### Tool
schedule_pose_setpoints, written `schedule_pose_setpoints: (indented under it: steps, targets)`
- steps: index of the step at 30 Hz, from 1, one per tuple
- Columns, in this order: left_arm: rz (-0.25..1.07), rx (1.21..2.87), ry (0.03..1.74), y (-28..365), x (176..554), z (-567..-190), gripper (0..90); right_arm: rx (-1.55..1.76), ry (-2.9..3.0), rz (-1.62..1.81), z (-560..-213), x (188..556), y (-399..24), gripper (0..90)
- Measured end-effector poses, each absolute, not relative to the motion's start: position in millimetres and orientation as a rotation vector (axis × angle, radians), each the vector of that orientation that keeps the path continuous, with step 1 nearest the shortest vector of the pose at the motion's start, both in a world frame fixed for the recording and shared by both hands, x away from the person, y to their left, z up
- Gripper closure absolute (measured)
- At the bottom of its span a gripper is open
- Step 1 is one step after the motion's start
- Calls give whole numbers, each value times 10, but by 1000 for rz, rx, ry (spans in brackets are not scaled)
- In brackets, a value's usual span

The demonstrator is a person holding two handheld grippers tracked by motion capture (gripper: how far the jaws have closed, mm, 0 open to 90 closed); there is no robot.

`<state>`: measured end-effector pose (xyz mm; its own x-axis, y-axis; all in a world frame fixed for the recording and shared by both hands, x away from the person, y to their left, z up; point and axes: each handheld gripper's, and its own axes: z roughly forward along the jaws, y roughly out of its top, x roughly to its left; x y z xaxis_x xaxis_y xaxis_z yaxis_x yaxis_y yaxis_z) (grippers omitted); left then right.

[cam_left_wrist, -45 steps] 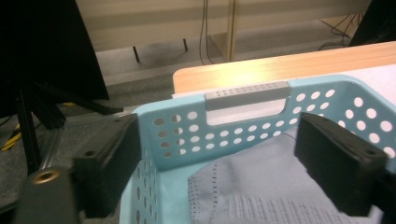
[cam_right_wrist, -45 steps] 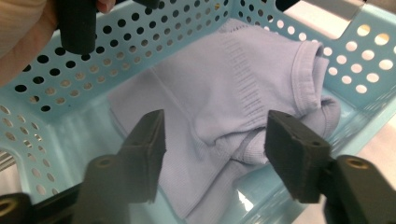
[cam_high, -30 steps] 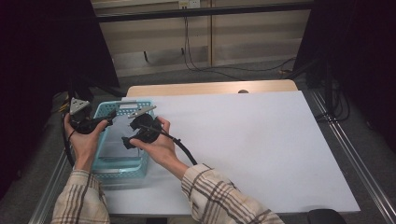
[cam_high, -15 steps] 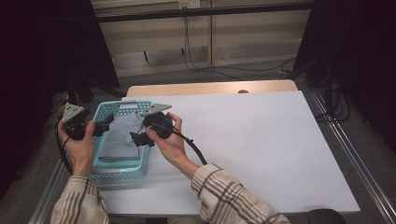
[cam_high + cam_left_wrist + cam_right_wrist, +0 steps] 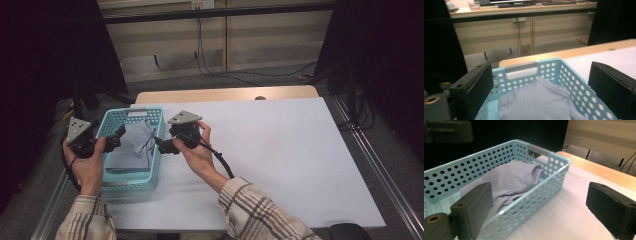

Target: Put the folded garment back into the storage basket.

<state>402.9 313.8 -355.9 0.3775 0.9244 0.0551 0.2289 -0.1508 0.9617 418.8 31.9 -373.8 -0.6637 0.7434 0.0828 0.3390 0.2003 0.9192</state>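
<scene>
A light blue perforated basket [image 5: 156, 159] stands at the left edge of the white table [image 5: 280, 150]. A folded pale lavender-grey cloth [image 5: 131, 147] lies inside it; the cloth [image 5: 536, 102] and the cloth [image 5: 516, 180] also show in both gripper views. My left gripper [image 5: 118, 134] hovers over the basket's left rim, open and empty. My right gripper [image 5: 162, 145] hangs just right of the basket's right wall, open, nothing between its jaws. The basket [image 5: 549, 68] lies ahead of the left jaws, and the basket [image 5: 544, 183] sits left of the right jaws.
A wooden strip [image 5: 225, 94] runs along the table's far edge. Cables [image 5: 210, 55] hang against the back wall. Black frame posts [image 5: 350, 75] stand at the right. A metal rail [image 5: 385, 175] borders the table's right side. White tabletop stretches right of the basket.
Both grippers have risen and drawn apart from the basket's middle: the left one to its left rim, the right one outside its right wall. The cloth now lies uncovered in the basket.
</scene>
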Motion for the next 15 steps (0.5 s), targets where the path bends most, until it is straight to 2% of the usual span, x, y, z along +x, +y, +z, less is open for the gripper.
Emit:
schedule_pose_setpoints:
  steps: [3,8,15]
  targets:
    - [871,1655,1040,3085,3977,-3571,58,1023,2081,1466,-3739,4181,219,69]
    - [853,1609,1043,2995,3909,-3570,59,1054,2024,1485,-3720,4177,38,69]
    - [856,1637,990,2886,3777,-3558,58,1037,1966,1469,-3727,4139,-179,25]
